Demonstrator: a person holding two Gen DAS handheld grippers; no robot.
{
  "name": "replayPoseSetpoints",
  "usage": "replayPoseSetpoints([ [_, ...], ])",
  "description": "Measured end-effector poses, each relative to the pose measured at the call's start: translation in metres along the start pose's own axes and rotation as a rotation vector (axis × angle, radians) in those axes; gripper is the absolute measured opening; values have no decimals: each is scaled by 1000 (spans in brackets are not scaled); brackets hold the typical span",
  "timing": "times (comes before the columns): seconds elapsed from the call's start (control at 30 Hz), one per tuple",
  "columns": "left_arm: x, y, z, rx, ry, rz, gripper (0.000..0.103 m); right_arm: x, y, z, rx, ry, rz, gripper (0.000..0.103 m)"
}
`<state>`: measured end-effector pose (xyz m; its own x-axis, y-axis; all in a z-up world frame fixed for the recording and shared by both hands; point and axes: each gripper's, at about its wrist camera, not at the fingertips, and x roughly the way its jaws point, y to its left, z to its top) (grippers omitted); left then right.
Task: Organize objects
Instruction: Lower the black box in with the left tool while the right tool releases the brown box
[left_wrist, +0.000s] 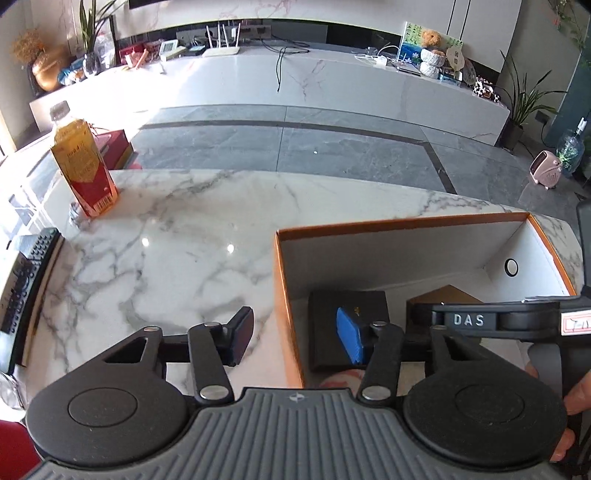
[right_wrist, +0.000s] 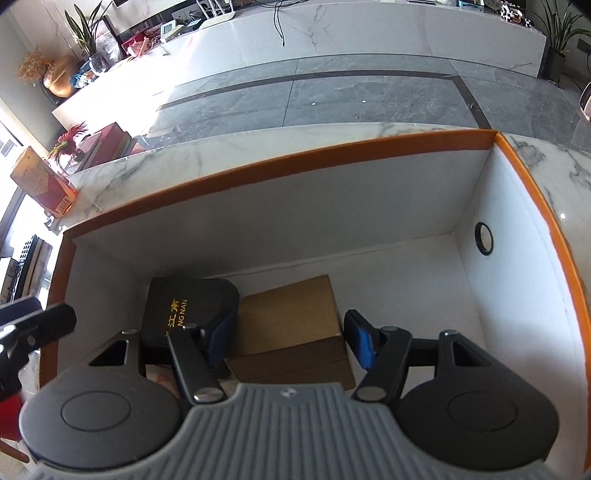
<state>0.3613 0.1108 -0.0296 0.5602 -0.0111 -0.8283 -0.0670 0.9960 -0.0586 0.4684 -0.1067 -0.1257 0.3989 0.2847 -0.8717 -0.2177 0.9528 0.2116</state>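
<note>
An orange-rimmed box (left_wrist: 284, 291) with white inner walls stands on the marble table (left_wrist: 166, 258); it also shows in the right wrist view (right_wrist: 258, 173). Inside lie a black box with gold lettering (right_wrist: 184, 306) (left_wrist: 332, 314) and a brown cardboard box (right_wrist: 295, 325) (left_wrist: 448, 293). My left gripper (left_wrist: 295, 334) is open and empty, straddling the box's left wall. My right gripper (right_wrist: 291, 338) is open inside the box, its jaws either side of the brown cardboard box, not gripping it. An amber drink bottle (left_wrist: 83, 162) with a red and yellow label stands at the table's far left.
A keyboard-like black device (left_wrist: 26, 284) lies at the table's left edge. Beyond the table are a grey tiled floor (left_wrist: 295, 147), a long white marble bench (left_wrist: 295, 85) with clutter and cables, potted plants (left_wrist: 524, 107) and a pink heater (left_wrist: 546, 171).
</note>
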Motion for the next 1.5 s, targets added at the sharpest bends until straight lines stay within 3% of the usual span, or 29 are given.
replayPoseSetpoints([
  [0.07, 4, 1, -5, 7, 23, -8, 47, 6, 5, 1, 7, 13, 1, 66],
  [0.33, 6, 5, -8, -29, 54, -75, 38, 16, 19, -1, 26, 47, 46, 66],
  [0.4, 6, 4, -8, -32, 53, -68, 38, 17, 19, -1, 57, 73, 91, 66],
  [0.8, 5, 6, -8, -55, 57, -75, 38, 14, 7, 11, 30, 41, 68, 66],
  [1.03, 5, 6, -8, -56, 62, -72, 38, 24, 5, 21, 67, 33, 99, 67],
  [1.5, 8, 9, -6, -70, 60, -80, 34, 13, 6, 22, 55, 70, 131, 67],
])
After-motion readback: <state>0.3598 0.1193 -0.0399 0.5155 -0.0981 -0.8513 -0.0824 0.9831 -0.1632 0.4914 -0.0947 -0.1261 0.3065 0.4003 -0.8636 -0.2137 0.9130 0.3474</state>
